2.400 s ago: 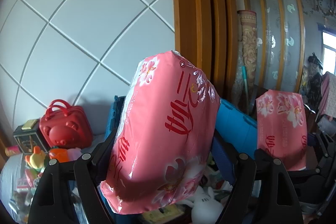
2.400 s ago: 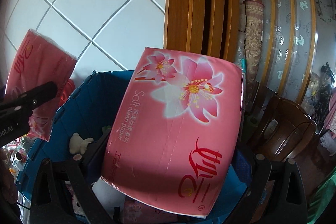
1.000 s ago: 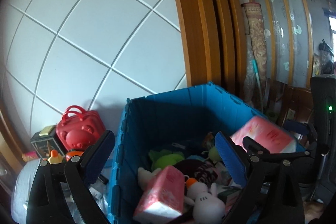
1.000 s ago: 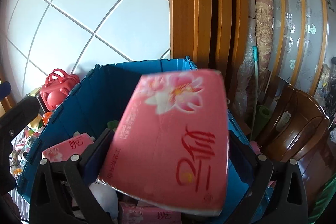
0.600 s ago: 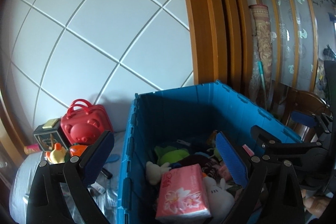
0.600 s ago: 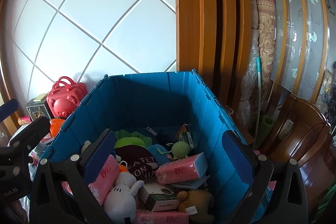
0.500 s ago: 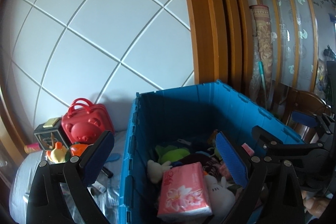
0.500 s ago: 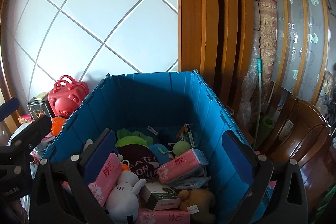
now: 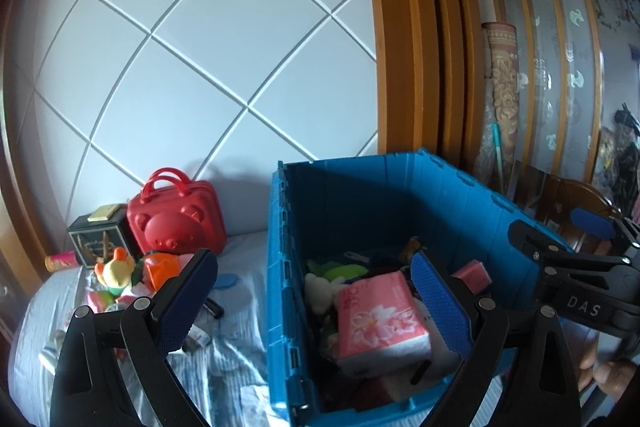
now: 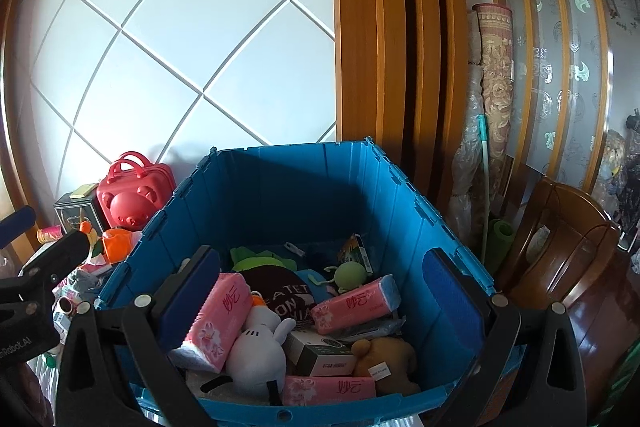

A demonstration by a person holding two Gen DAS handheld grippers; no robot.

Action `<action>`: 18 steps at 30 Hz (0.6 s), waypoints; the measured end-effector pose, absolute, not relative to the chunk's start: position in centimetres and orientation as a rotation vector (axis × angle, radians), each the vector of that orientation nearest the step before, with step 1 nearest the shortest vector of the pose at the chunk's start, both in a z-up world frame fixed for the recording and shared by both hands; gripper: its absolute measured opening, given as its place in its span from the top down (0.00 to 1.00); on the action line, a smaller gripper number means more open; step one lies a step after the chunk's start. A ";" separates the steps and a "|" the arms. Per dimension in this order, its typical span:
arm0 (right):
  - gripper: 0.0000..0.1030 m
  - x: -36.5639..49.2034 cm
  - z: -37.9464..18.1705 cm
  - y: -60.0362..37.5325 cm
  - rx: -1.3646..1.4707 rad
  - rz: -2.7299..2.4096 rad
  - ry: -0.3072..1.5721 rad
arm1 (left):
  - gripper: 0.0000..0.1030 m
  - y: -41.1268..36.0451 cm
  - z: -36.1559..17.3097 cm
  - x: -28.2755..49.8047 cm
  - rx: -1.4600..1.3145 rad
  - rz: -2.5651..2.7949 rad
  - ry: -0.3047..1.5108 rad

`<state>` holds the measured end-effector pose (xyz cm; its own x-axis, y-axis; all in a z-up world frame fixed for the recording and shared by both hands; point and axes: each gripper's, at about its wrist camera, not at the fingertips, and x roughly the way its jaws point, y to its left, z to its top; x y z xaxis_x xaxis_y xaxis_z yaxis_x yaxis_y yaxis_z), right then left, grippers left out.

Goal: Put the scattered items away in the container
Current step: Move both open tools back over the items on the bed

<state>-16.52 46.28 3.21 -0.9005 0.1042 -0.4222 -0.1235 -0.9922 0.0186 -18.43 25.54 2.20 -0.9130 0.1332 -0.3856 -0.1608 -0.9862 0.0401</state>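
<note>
A blue plastic crate (image 10: pixel 288 187) (image 9: pixel 400 195) stands open against the white wall. Inside lie pink tissue packs: one at the left (image 10: pixel 218 315) (image 9: pixel 378 319), one in the middle (image 10: pixel 356 303), one at the front (image 10: pixel 330 389), among a white plush (image 10: pixel 256 351), a brown plush (image 10: pixel 386 359) and a green toy (image 10: pixel 350 275). My left gripper (image 9: pixel 316 303) is open and empty above the crate's left wall. My right gripper (image 10: pixel 320 299) is open and empty above the crate's front.
Left of the crate, on a striped cloth (image 9: pixel 232 359), lie a red bear case (image 9: pixel 176 219), a dark box (image 9: pixel 94 239), a yellow plush (image 9: pixel 114 269) and an orange toy (image 9: pixel 160 267). A wooden chair (image 10: pixel 560 267) and rolled mats (image 10: pixel 494 99) stand to the right.
Both grippers opened and dropped their pink tissue packs into the crate. Since then the left gripper has drifted left, bringing more of the items beside the crate into view.
</note>
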 end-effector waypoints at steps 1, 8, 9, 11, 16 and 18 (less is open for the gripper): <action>0.00 -16.2 3.3 45.7 -0.647 2.955 0.067 | 0.05 24.7 2.1 -18.1 -0.581 2.933 0.098; 0.00 -13.6 4.4 39.2 -0.562 3.012 0.060 | 0.05 16.4 0.2 -15.3 -0.612 2.966 0.116; 0.00 -13.5 4.5 37.8 -0.560 3.026 0.059 | 0.05 14.8 0.0 -14.8 -0.618 2.974 0.120; 0.00 -13.4 4.5 34.8 -0.561 3.054 0.052 | 0.05 11.3 -0.5 -14.0 -0.637 2.994 0.109; 0.00 -14.6 3.3 26.6 -0.627 3.121 0.041 | 0.04 2.2 -2.4 -12.0 -0.702 3.040 0.097; 0.00 -15.1 2.1 23.3 -0.678 3.142 0.039 | 0.04 -1.2 -3.6 -11.5 -0.742 3.061 0.104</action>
<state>-15.15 23.25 2.14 -0.9084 -0.0767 -0.4111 0.0664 -0.9970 0.0393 -11.50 -1.24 -3.58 -0.8892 -0.0249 -0.4569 -0.0062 -0.9978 0.0664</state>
